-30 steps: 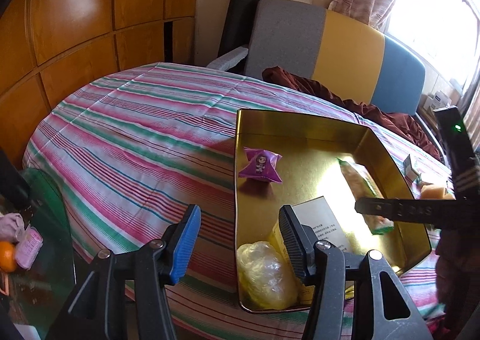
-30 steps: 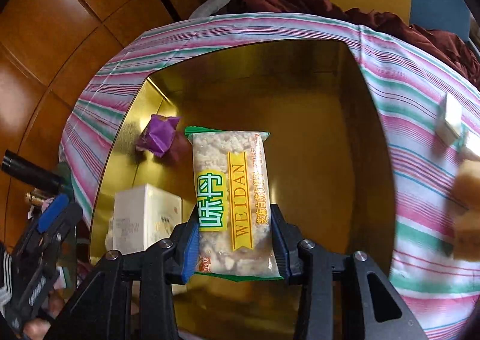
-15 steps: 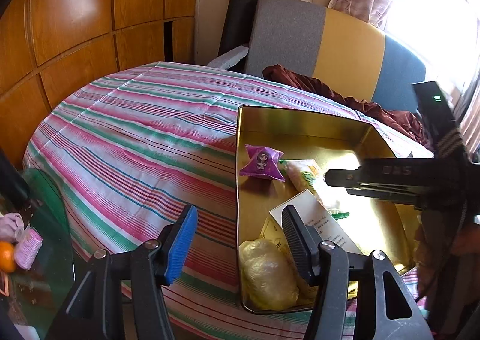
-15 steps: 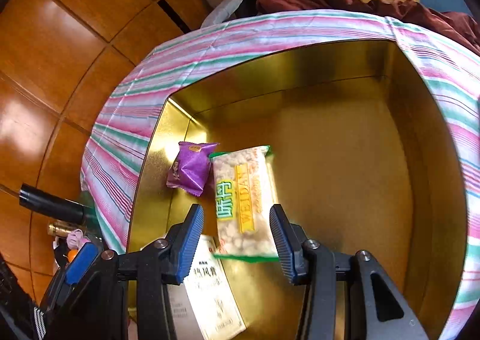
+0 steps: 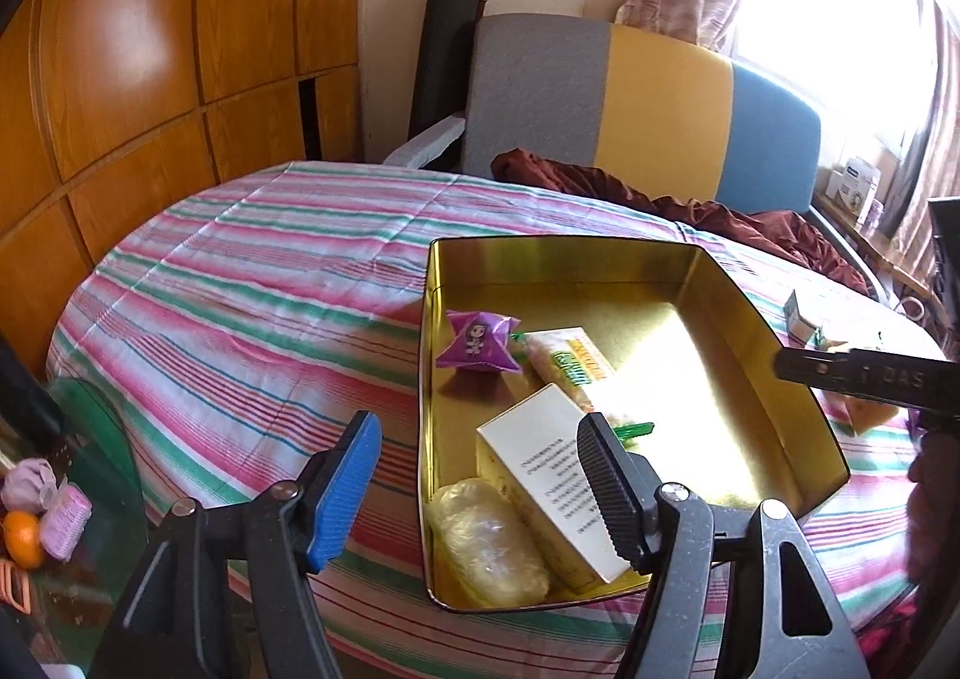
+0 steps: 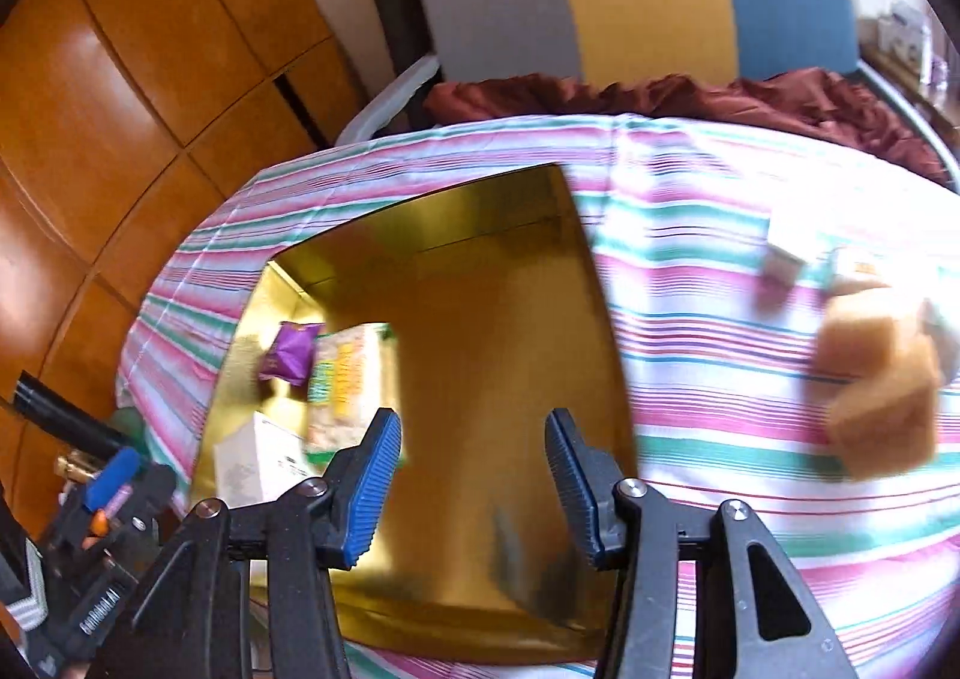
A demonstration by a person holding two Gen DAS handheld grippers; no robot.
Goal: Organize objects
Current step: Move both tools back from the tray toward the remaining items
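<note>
A gold tin box (image 5: pixel 750 313) (image 6: pixel 594 319) stands on the striped tablecloth. Inside lie a purple candy packet (image 5: pixel 478 342) (image 6: pixel 291 352), a green-yellow rice-cake packet (image 5: pixel 570 364) (image 6: pixel 345 379), a white carton (image 5: pixel 546 475) (image 6: pixel 252 460) and a clear-wrapped lump (image 5: pixel 489 544). My left gripper (image 5: pixel 480 490) is open and empty over the tin's near left corner. My right gripper (image 6: pixel 471 490) is open and empty above the tin's near edge. A brown cake-like block (image 6: pixel 876 379) and small white packets (image 6: pixel 786 253) lie on the cloth to its right.
A grey, yellow and blue sofa (image 5: pixel 630 103) with a dark red blanket (image 5: pixel 720 211) stands behind the table. Wooden wall panels (image 5: pixel 150 79) are on the left. A glass side table (image 5: pixel 90 469) with an orange and pink items is at lower left.
My right gripper let go of the rice-cake packet beside the purple candy, opened, and drew back to the right. The left gripper stayed put.
</note>
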